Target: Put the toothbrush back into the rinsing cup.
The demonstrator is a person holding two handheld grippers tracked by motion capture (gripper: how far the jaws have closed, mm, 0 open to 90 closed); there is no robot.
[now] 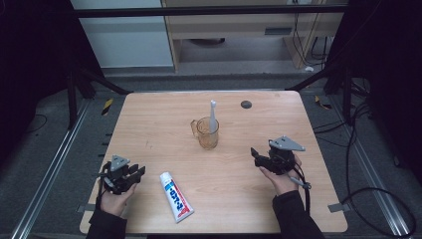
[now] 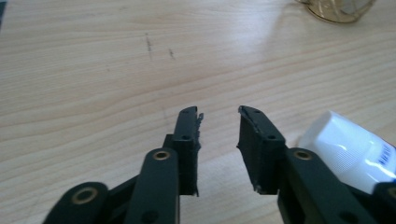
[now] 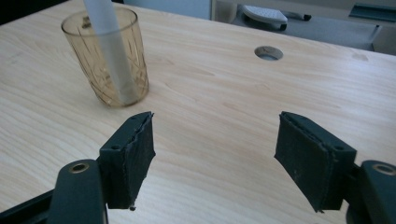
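An amber glass mug stands mid-table with a white toothbrush upright in it. A white toothpaste tube lies flat near the front edge. My left gripper rests at the front left, just left of the tube, jaws a narrow gap apart with nothing between them. My right gripper sits at the right, jaws wide open and empty, pointing toward the mug, which stands apart from it.
The wooden table has a round cable hole at the back right. Metal frame rails run along both sides of the table, and cables lie on the floor at the right.
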